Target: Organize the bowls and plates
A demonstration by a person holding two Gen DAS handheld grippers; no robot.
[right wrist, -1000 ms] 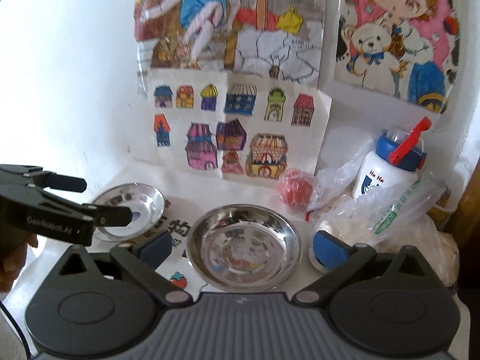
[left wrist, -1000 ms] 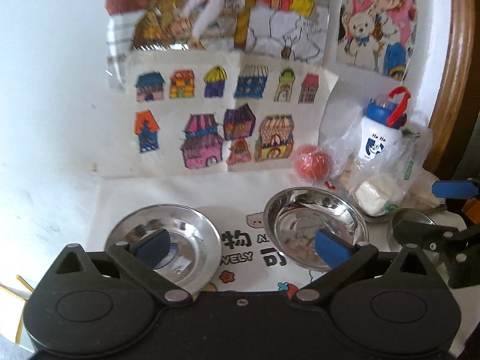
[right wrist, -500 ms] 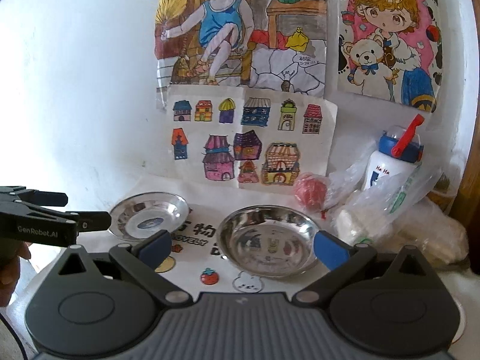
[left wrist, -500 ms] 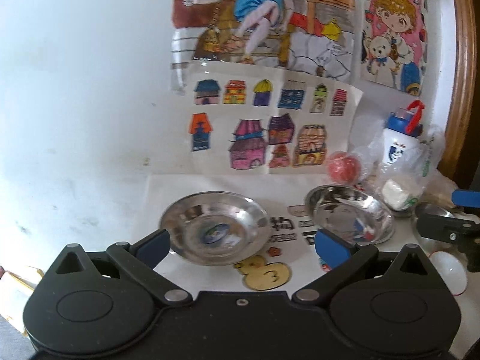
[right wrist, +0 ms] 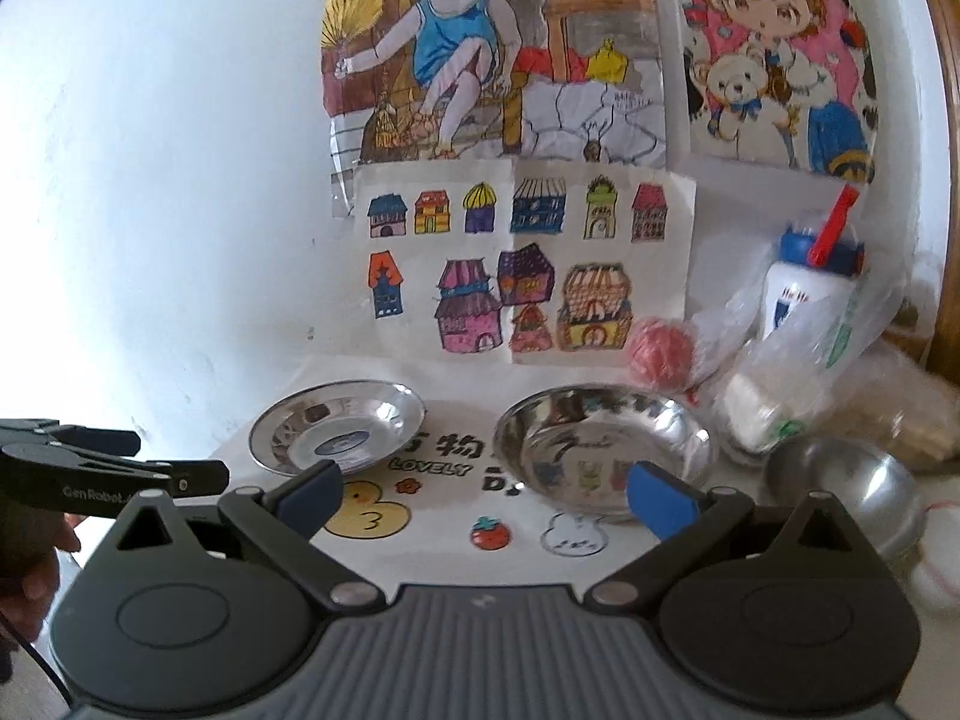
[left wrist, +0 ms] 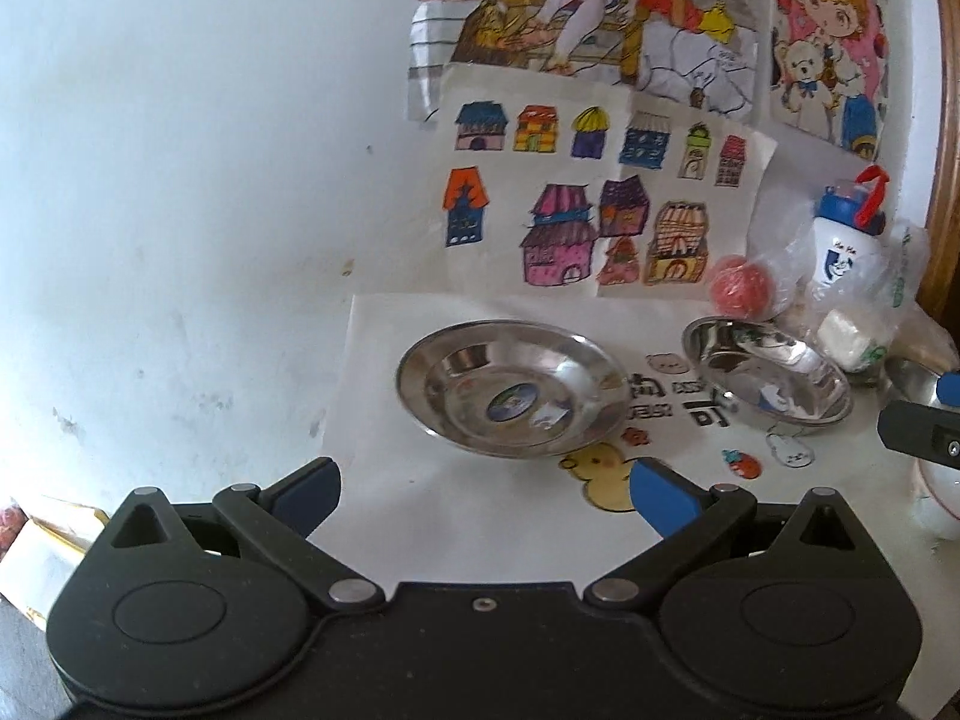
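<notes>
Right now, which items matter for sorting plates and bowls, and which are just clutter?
Job items:
left steel plate
right steel plate
upturned steel bowl

Clutter:
red ball
water bottle
plastic bags
wall drawings

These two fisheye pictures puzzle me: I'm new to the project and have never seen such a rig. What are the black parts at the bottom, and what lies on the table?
Each picture comes from a camera on a hand-held claw, looking forward along its two blue-tipped fingers. The left claw and the right claw are both open and hold nothing. In the right view, the left claw shows from the side. On the cartoon-printed table cover lie a shallow steel plate, a deeper steel plate and an overturned steel bowl. Behind stand a red ball, a bottle and plastic bags.
</notes>
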